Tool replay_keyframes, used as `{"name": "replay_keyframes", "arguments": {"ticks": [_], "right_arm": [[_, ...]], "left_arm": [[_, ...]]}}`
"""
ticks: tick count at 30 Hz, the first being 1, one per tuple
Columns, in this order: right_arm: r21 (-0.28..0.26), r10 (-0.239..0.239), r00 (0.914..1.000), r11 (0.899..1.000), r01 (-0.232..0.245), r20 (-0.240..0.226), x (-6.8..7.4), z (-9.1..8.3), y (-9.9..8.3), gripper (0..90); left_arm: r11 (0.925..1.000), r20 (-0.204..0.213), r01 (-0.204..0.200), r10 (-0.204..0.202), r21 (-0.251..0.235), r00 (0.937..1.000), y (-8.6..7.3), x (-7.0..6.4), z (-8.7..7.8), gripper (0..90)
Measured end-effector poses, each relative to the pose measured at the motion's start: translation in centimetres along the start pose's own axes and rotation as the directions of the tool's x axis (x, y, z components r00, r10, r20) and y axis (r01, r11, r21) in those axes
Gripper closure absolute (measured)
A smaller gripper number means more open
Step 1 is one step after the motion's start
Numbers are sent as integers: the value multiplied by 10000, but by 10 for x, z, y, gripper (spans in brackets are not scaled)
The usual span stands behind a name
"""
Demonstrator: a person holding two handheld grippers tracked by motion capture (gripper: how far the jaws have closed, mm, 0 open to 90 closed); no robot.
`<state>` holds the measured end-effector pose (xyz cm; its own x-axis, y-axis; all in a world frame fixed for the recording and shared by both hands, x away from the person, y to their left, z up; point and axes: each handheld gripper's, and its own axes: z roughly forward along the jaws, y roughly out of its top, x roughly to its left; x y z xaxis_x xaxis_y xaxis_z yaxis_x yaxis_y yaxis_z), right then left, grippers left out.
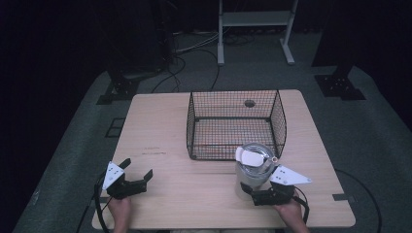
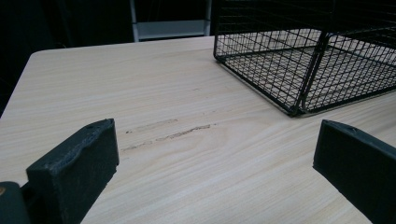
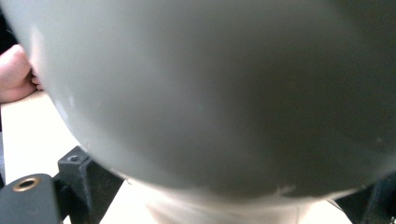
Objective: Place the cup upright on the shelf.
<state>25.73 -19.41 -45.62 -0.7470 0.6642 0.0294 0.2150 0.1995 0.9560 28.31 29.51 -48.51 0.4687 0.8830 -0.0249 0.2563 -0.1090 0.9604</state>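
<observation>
- Dark room; grey floor, cables and a white frame (image 1: 255, 22) behind a pale wood table (image 1: 160, 141).
- Left gripper (image 1: 137, 170), high view: at the table's near-left corner, held by a hand (image 1: 119, 209), jaws spread wide over bare wood.
- Left gripper view adds detail: faint scuff marks (image 2: 168, 133) on the wood between the jaws, and the basket's near corner (image 2: 299, 109) up close.
- Basket (image 1: 236, 125), black wire, sits mid-table toward the far edge. A round hole (image 1: 249, 103) in the tabletop shows through its mesh.
- Jar (image 1: 252, 170), pale with a shiny lid, stands just in front of the basket's near-right corner.
- Right gripper (image 1: 252, 187), high view: jaws set either side of the jar's lower body, clamped on it.
- Right gripper view: jar wall (image 3: 210, 93) pressed close to the lens, blurred; the other hand (image 3: 14, 74) at far left.
</observation>
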Motion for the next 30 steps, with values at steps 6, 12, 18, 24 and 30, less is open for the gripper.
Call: {"name": "replay_keyframes", "arguments": {"ticks": [6, 12, 18, 24, 30], "right_arm": [[-127, -100, 9998, 9999, 99, -141, 2, -2, 2, 85], [-292, -15, 9995, 9996, 6, -330, 2, -3, 13, 85], [-718, -81, 9977, 9974, 32, -674, 1, -5, 36, 85], [-936, -427, 9954, 9950, 346, -858, -1, -3, 58, 85], [-1122, -338, 9930, 9935, 210, -1130, -8, 1, 82, 85]], "left_arm": [[10000, -16, -21, 21, 5, 10000, 0, 0, 0, 0], [10000, -29, -19, 19, 10, 10000, 0, 0, 0, 0], [10000, -35, -15, 15, 15, 10000, 0, 0, 0, 0], [10000, -21, 4, -4, 18, 10000, 0, 0, 0, 0], [10000, -15, 21, -21, 14, 10000, 0, 0, 0, 0]]}}
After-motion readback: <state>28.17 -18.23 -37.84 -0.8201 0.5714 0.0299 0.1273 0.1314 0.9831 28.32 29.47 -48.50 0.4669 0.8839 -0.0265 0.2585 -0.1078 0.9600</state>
